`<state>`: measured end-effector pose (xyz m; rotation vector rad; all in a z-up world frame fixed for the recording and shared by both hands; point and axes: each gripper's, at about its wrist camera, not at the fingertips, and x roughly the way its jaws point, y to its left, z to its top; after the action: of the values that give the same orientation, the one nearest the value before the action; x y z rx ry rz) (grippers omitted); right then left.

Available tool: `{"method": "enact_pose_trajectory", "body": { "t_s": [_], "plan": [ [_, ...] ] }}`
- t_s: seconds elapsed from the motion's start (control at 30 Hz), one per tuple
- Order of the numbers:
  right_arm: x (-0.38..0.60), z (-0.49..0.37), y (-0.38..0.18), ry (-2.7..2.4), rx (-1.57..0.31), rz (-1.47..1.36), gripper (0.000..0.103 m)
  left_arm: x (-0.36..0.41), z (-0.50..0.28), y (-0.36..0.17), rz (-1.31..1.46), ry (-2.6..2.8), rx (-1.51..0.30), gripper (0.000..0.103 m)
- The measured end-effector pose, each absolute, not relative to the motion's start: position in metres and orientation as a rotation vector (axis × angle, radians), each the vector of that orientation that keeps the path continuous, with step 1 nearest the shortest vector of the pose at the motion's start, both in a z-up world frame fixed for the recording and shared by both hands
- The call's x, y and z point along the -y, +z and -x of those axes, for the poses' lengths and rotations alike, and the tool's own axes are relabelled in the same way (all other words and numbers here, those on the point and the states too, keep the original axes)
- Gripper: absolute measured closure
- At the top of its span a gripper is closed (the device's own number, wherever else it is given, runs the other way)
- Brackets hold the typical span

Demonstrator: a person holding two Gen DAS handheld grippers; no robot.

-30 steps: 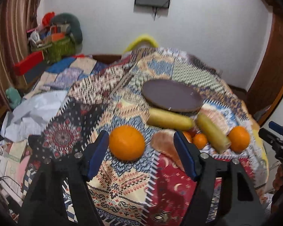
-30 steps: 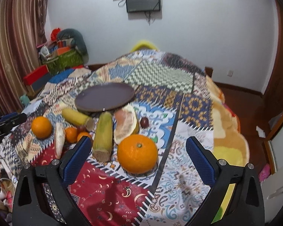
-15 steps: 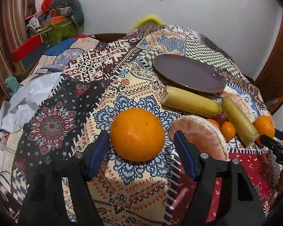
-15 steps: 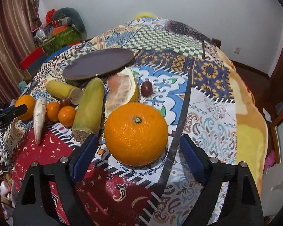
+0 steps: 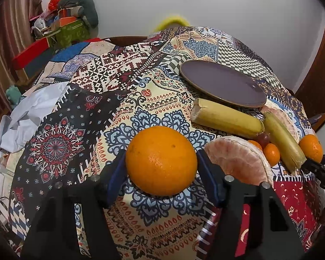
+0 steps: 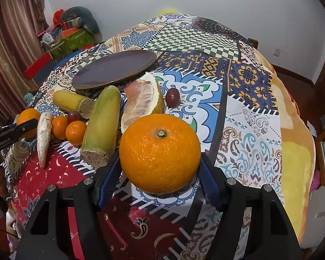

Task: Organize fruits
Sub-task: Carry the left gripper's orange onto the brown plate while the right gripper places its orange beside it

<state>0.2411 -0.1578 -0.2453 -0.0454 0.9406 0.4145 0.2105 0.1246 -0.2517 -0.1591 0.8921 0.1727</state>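
Two hand-held grippers each straddle a large orange on a bed covered with a busy patchwork quilt [image 5: 80, 130]. The left gripper [image 5: 161, 169] has its blue pads at the sides of one orange [image 5: 161, 160], which sits nearest the camera, well in front of a dark purple plate [image 5: 222, 83]; its jaws are closing, and the pads appear to touch the peel. The right gripper [image 6: 160, 169] is likewise closing on a second orange [image 6: 160, 152], stem end facing up, also in front of the plate [image 6: 113, 69] and just before a peeled pomelo wedge [image 6: 140, 103]. Both oranges look round, glossy and pebbled, firm but slightly yielding, moderately heavy and likely to roll on the soft bedding; the widest middle, where the pads sit, seems the best hold. Between the oranges and the plate lie two sugarcane pieces [image 6: 101, 125], small tangerines [image 6: 75, 132], a second pomelo wedge [image 5: 238, 160] and dark round fruits [image 6: 172, 95].
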Motion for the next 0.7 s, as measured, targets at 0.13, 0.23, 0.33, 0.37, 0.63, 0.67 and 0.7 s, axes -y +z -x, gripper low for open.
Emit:
{"method": "enact_pose_trajectory", "body": {
  "t_s": [0.13,0.23,0.33,0.37,0.63,0.67,0.7],
  "plan": [
    [0.159,-0.241,-0.243,0.414,-0.936,0.038,0.038,-0.124,-0.208,-0.249,0.174,0.162,-0.895,0.04],
    [0.161,-0.241,-0.24,0.407,-0.926,0.029,0.038,-0.123,-0.206,-0.244,0.179,0.154,-0.885,0.04],
    [0.163,-0.243,-0.232,0.406,-0.906,0.015,0.038,-0.12,-0.204,-0.237,0.171,0.15,-0.865,0.04],
    [0.164,-0.244,-0.228,0.406,-0.894,0.013,0.038,-0.12,-0.204,-0.233,0.169,0.147,-0.857,0.04],
    [0.16,-0.254,-0.19,0.414,-0.774,0.018,0.038,-0.11,-0.212,-0.198,0.135,0.115,-0.767,0.04],
    [0.159,-0.256,-0.186,0.415,-0.761,0.019,0.038,-0.108,-0.213,-0.194,0.129,0.112,-0.755,0.04],
    [0.158,-0.258,-0.179,0.419,-0.741,0.02,0.038,-0.107,-0.215,-0.19,0.122,0.109,-0.743,0.04]
  ]
}}
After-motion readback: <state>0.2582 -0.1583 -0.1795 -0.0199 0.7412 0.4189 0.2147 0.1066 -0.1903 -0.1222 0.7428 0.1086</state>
